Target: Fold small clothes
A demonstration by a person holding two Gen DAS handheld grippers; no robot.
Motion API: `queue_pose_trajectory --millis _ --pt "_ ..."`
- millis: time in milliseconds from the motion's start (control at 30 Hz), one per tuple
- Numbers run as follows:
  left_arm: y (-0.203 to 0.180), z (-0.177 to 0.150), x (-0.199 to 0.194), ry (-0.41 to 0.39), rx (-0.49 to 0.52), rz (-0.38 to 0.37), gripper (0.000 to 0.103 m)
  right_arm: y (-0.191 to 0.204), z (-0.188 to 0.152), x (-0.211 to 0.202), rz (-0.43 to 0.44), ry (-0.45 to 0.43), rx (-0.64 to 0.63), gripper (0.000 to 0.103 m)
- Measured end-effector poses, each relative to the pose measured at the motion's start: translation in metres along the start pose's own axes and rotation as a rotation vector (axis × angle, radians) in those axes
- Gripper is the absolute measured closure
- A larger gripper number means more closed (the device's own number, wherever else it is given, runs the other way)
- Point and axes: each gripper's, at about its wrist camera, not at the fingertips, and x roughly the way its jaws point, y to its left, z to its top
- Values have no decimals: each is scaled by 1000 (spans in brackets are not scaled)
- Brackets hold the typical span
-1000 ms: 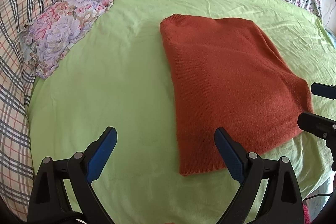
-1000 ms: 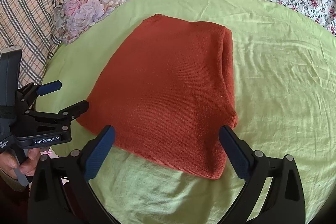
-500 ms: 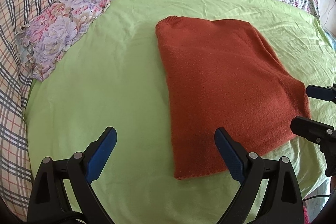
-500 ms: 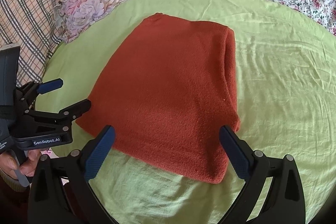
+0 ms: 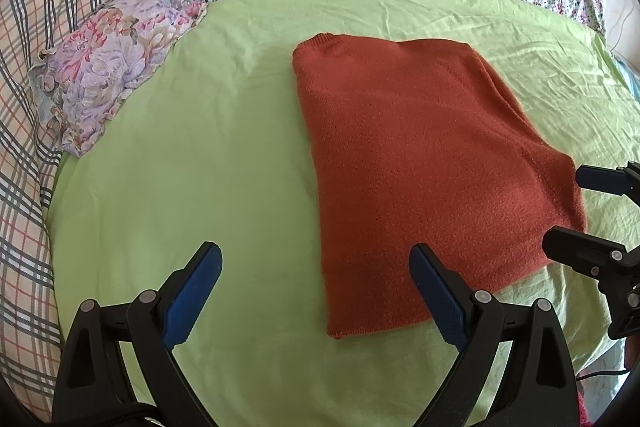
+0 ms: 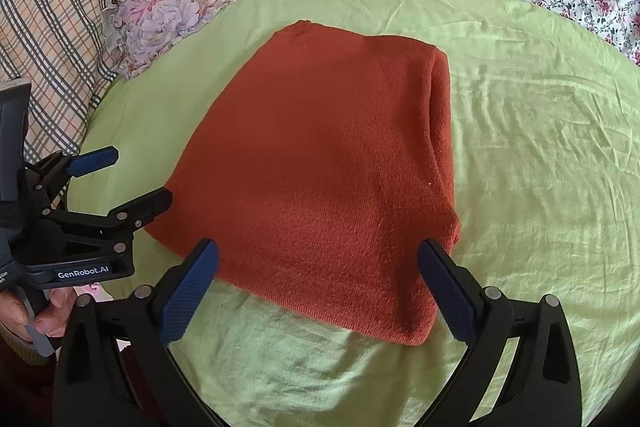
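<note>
The rust-red sweater (image 6: 328,163) is coarse, matt knit; the lime bedsheet (image 6: 520,155) smooth, creased cotton-like cloth; gripper fingers (image 6: 188,291) matt black plastic, textured blue pads.

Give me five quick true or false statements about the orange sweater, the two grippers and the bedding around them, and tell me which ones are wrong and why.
1. The orange sweater lies folded on the green sheet. True.
2. The right gripper is clamped on the sweater's hem. False: its jaws stand wide open with nothing between them.
3. The left gripper is open and holds nothing. True.
4. A floral pillow lies on top of the sweater. False: it lies apart from it, at the sheet's far left edge.
5. The sweater hangs over the edge of the bed. False: it lies wholly on the sheet.
</note>
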Motion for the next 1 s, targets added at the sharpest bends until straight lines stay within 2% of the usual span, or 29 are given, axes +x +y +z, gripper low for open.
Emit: queue_pose_trajectory --millis 1000 --pt "-4 2 -4 -8 2 -13 8 -1 2 -5 2 -4 -2 4"
